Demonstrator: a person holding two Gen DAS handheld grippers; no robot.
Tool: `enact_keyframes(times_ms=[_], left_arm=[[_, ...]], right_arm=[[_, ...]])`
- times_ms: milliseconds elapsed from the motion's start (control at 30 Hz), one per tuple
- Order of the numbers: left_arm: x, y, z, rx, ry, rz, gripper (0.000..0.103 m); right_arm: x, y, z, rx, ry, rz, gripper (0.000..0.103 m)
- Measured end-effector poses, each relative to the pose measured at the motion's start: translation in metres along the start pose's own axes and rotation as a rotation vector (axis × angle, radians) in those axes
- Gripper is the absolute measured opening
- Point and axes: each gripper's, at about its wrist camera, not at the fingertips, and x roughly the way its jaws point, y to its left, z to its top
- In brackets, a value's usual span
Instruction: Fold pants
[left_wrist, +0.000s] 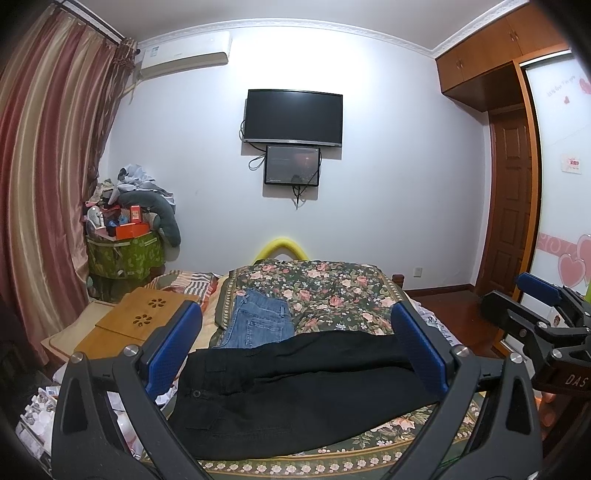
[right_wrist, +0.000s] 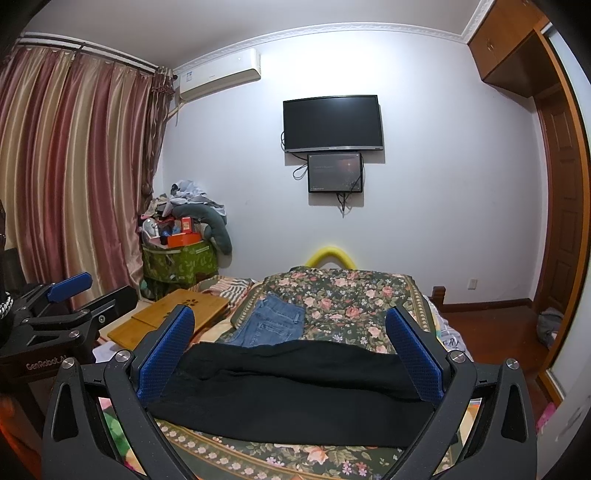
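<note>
Two grippers we hold side by side, both spread wide and gripping nothing: our left gripper (left_wrist: 295, 343) and right gripper (right_wrist: 290, 349) hover above the black pants (left_wrist: 295, 391). These lie flat across the near end of the floral bedspread (left_wrist: 332, 295). Just beyond them rest folded blue jeans (left_wrist: 258, 325), with a bamboo lap desk (left_wrist: 136, 325) to the left.

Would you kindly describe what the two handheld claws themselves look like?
Both match: the left claw and right claw have matte black angular frames with silver pivot bolts and triangular cut-outs. Each finger carries a blue textured pad. White lettering, partly cut off, marks the bodies. No cables or sleeves show.
</note>
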Motion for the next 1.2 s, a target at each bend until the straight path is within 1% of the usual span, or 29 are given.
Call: enact_keyframes(times_ms=[267, 1200], left_arm=[[0.0066, 0.0034, -0.0006, -0.014, 0.009, 0.004, 0.103], [0.0087, 0.0065, -0.0047, -0.021, 0.014, 0.019, 0.103]], right_arm=[[0.0001, 0.0003, -0.0004, 0.0, 0.001, 0.0, 0.103], [0.0024, -0.0039, -0.0055, 0.004, 0.009, -0.005, 0.103]])
